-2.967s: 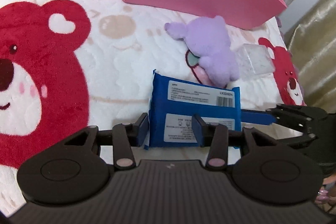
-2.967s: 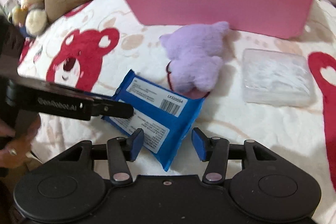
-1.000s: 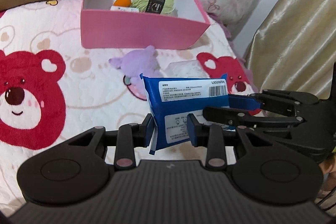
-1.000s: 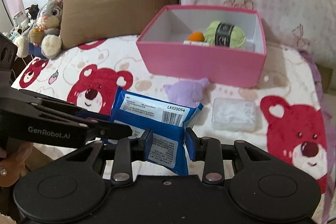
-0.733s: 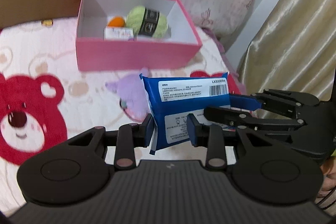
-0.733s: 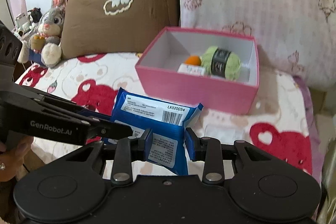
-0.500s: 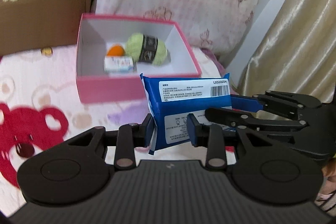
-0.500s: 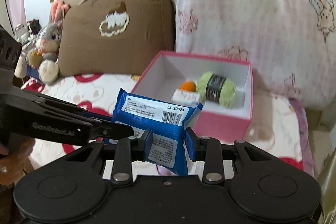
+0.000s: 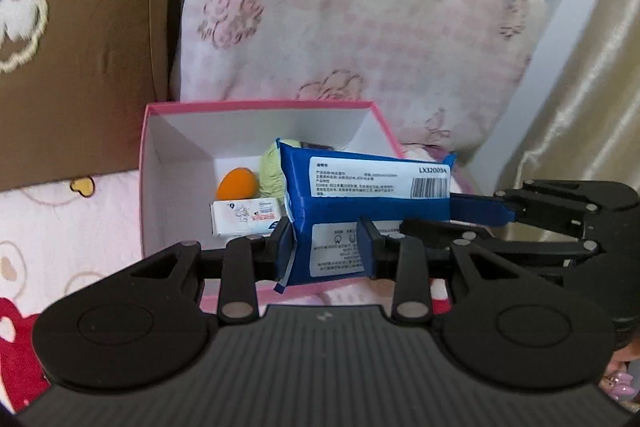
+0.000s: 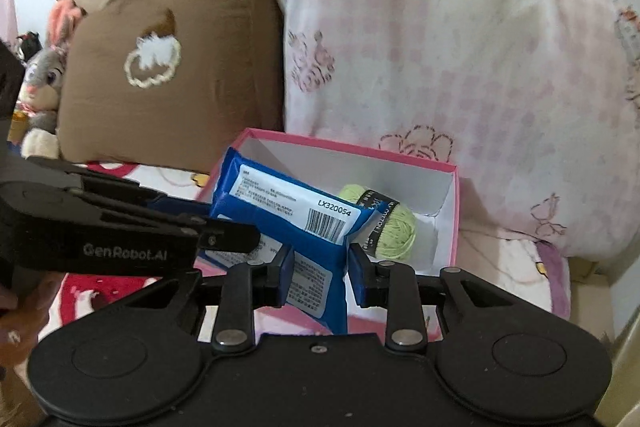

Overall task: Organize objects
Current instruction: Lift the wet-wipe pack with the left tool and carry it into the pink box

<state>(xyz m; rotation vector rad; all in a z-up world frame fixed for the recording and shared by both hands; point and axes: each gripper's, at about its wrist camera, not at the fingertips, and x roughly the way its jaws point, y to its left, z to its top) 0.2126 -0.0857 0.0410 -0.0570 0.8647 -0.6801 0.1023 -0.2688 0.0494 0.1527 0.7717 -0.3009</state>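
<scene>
Both grippers' jaws clamp blue pack (image 9: 362,187), R closing; only L view shows orange ball (image 9: 237,183).

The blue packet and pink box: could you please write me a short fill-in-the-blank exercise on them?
1. Both tongs, left and right, grip the ____ packet.
2. The box has a ____ rim.
3. The ball of yarn in the box is ____.
4. Beside the yarn lies an ____ ball.

Missing words: blue; pink; green; orange
</scene>
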